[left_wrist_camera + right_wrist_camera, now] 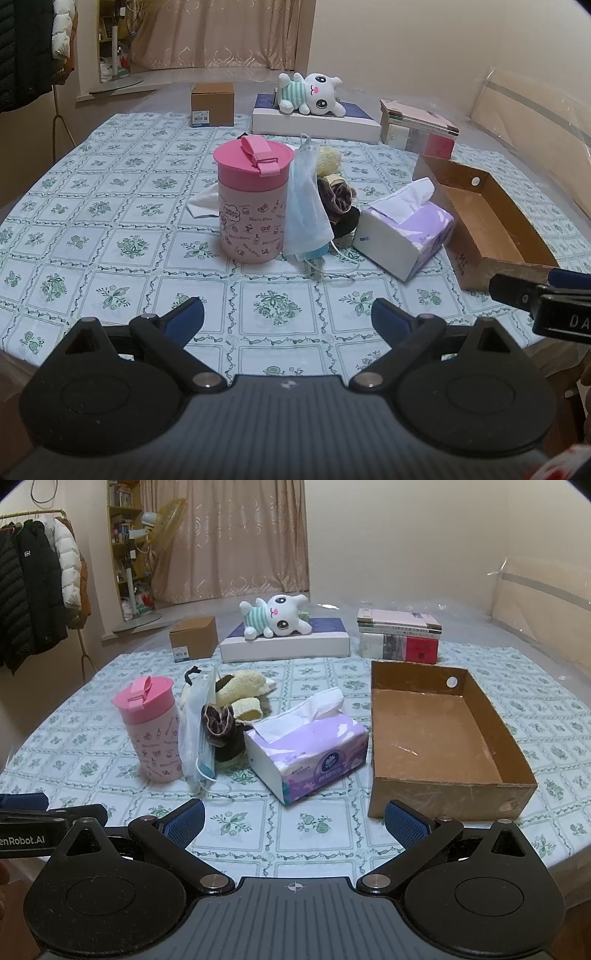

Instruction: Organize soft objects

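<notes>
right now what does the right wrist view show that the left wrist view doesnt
Only the right wrist view shows the bookshelf, the fan and the whole floor of the cardboard tray.

Only the left wrist view shows the white cloth behind the pink cup.

Both show the cup, tissue pack, mask bag, socks, plush toy, stacked books, small brown box, and both grippers open: left, right.
</notes>
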`<move>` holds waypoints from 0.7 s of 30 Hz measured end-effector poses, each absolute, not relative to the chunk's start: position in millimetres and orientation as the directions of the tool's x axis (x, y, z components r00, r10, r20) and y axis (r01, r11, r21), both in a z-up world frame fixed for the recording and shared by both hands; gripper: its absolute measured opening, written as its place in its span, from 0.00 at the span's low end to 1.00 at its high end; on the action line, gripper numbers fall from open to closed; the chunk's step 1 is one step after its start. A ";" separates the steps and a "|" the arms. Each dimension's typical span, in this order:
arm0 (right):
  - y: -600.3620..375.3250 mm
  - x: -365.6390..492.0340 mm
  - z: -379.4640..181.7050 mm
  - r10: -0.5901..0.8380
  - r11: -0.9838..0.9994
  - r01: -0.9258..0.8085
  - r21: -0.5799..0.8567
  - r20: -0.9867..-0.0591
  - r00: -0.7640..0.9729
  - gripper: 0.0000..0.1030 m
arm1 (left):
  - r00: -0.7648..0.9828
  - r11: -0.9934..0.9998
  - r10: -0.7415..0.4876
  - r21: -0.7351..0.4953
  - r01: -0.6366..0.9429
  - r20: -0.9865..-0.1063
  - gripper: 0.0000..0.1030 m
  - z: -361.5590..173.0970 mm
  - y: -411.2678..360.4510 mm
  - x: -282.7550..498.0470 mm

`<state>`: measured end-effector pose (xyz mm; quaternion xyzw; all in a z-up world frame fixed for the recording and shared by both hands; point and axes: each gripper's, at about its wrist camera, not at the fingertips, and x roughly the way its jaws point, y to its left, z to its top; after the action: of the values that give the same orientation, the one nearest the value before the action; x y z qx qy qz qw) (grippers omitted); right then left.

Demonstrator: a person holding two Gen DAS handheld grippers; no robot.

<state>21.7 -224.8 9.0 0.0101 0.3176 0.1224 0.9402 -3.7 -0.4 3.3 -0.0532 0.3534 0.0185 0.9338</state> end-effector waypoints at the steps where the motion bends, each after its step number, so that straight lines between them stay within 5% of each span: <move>1: -225.5 22.1 9.6 0.236 0.970 -0.224 0.096 -0.595 0.768 1.00 | 0.750 0.994 -0.004 -0.086 -0.072 -0.662 0.94 3.5 -0.9 -3.7; 21: -222.5 22.3 8.8 0.232 0.970 -0.229 0.083 -0.594 0.770 1.00 | 0.748 0.993 -0.004 -0.090 -0.074 -0.663 0.94 1.8 -0.2 -4.0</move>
<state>22.3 -222.5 8.8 0.0030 0.3163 0.1225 0.9407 -4.0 -0.2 1.8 -0.0552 0.3542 0.0187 0.9334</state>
